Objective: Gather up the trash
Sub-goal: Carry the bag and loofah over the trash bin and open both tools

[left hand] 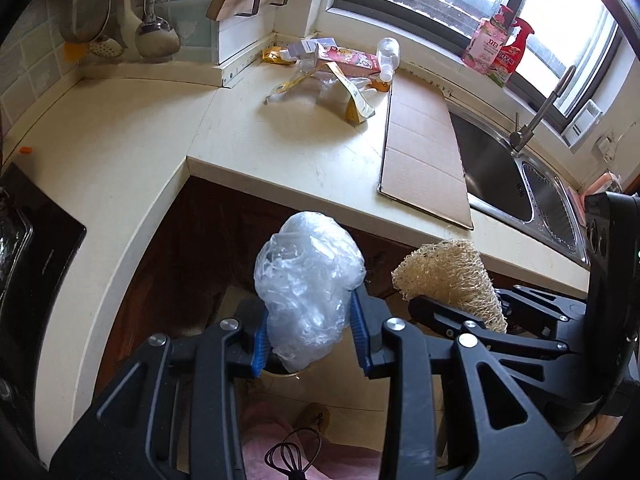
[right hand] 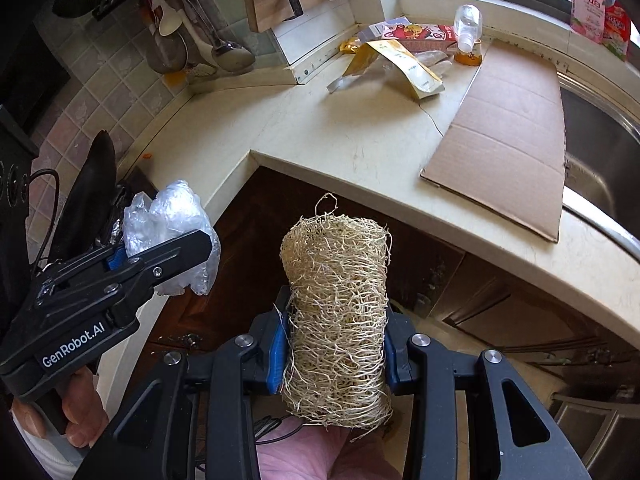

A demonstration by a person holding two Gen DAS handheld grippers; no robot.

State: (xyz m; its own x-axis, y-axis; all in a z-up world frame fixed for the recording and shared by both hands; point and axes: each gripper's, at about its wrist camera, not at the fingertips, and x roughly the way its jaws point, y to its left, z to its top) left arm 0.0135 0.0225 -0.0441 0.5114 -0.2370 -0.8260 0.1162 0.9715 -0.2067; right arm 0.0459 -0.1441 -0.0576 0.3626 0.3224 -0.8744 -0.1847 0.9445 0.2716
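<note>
My left gripper point(left hand: 310, 332) is shut on a crumpled clear plastic bag point(left hand: 308, 280), held in the air in front of the brown cabinet. The same bag point(right hand: 172, 220) and left gripper point(right hand: 160, 258) show at the left of the right wrist view. My right gripper point(right hand: 334, 354) is shut on a tan loofah sponge point(right hand: 338, 304), which stands upright between its blue pads; the loofah point(left hand: 448, 276) also shows to the right of the bag. More trash lies in the counter's back corner: a yellow wrapper point(right hand: 404, 66), a red carton point(left hand: 348, 62), a clear bottle point(left hand: 388, 56).
A flat cardboard sheet point(left hand: 424, 148) lies on the cream counter point(left hand: 280, 148) beside the steel sink point(left hand: 500, 176) and its tap point(left hand: 540, 112). Ladles hang on the tiled wall point(left hand: 152, 20). Bottles point(left hand: 500, 48) stand on the window sill. A black hob point(left hand: 28, 240) sits at left.
</note>
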